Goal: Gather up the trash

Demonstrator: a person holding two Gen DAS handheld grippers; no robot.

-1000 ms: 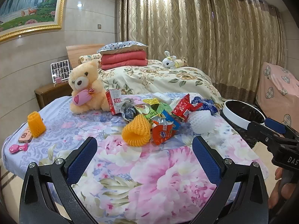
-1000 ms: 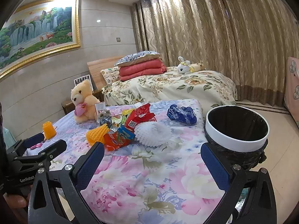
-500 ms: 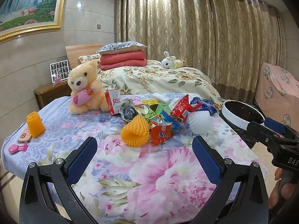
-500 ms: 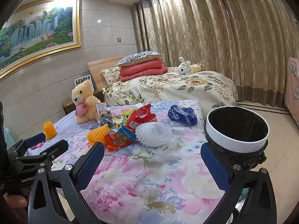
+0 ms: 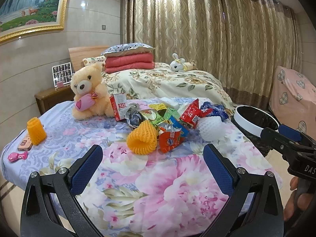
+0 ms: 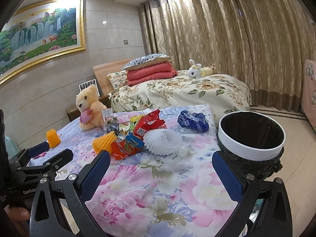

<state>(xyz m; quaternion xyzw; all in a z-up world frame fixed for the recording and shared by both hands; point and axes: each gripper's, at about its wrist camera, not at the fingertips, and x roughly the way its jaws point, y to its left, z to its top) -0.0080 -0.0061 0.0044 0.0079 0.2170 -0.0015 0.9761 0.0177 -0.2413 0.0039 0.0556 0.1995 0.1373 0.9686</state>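
A heap of trash lies mid-bed on the floral sheet: an orange foam net, an orange snack wrapper, a red wrapper, a white foam net and a blue wrapper. The heap also shows in the right wrist view, with the white foam net nearest. A bin with a white rim and black liner stands beside the bed on the right. My left gripper is open and empty, short of the heap. My right gripper is open and empty, between heap and bin.
A teddy bear, a red-and-white box, a second orange foam net, a phone and a pink item lie on the bed's left side. A second bed and curtains stand behind.
Both views have shifted only slightly; the heap sits marginally lower and nearer in the left wrist view. Both grippers stay open and empty.
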